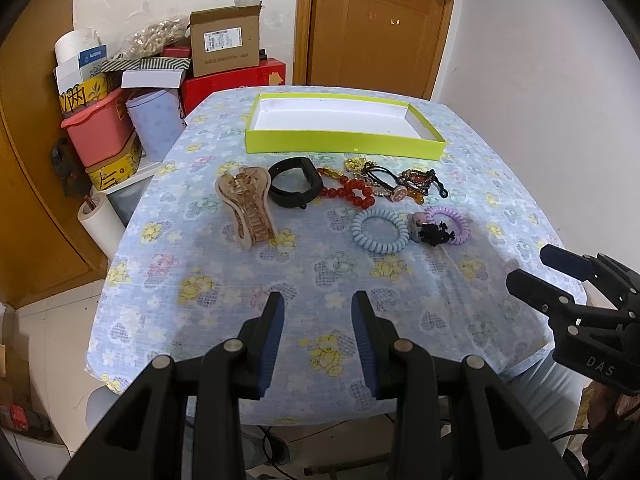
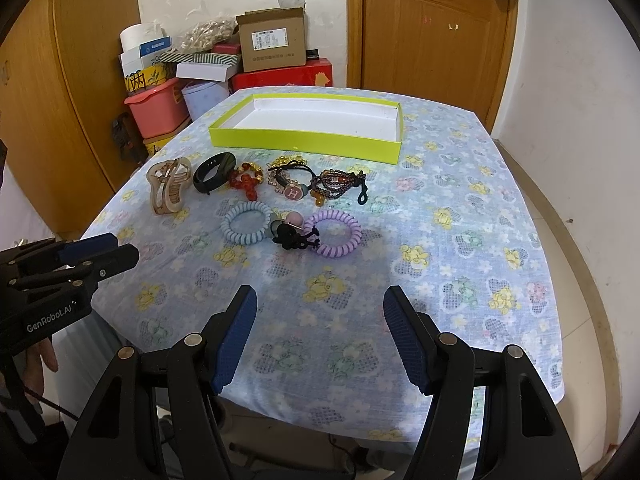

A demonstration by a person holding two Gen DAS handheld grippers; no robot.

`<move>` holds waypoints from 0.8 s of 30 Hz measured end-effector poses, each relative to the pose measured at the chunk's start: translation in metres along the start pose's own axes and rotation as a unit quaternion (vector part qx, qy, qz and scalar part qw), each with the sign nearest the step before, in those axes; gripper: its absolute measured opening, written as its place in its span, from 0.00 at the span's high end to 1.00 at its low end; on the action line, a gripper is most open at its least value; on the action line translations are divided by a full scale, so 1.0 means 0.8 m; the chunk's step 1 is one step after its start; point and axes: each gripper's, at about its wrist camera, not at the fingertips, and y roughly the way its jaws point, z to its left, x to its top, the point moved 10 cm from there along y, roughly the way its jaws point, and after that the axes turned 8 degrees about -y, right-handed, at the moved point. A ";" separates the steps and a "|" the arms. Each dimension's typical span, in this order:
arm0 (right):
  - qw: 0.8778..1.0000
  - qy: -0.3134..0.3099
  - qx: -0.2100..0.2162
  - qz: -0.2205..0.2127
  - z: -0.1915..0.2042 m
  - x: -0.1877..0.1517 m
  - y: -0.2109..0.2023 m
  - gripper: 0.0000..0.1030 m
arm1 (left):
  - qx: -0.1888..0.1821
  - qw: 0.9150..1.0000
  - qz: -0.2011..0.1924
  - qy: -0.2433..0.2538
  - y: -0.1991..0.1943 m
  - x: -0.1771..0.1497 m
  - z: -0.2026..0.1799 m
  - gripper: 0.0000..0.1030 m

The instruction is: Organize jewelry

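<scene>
Jewelry sits mid-table in two loose rows: beige claw clip (image 1: 245,206), black band (image 1: 295,182), red bead bracelet (image 1: 348,192), tangled beaded ties, then blue coil tie (image 2: 247,227) and purple coil tie (image 2: 335,236) nearer. The yellow-green box (image 1: 344,145) behind lies empty. Left gripper (image 1: 318,336) and right gripper (image 2: 320,340) hover over the near edge, jaws parted, empty. Nothing's picked yet; next, I'd judge, reach for one piece.
</scene>
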 end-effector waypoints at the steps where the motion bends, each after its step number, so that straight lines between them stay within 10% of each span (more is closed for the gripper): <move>1: 1.000 0.000 0.000 0.000 0.001 -0.001 0.000 0.36 | 0.000 1.000 0.000 0.000 0.000 0.000 0.000 0.65; 24: 1.000 0.001 0.002 0.001 0.000 0.001 0.000 0.36 | 0.002 1.000 0.002 0.002 0.000 -0.004 0.002 0.65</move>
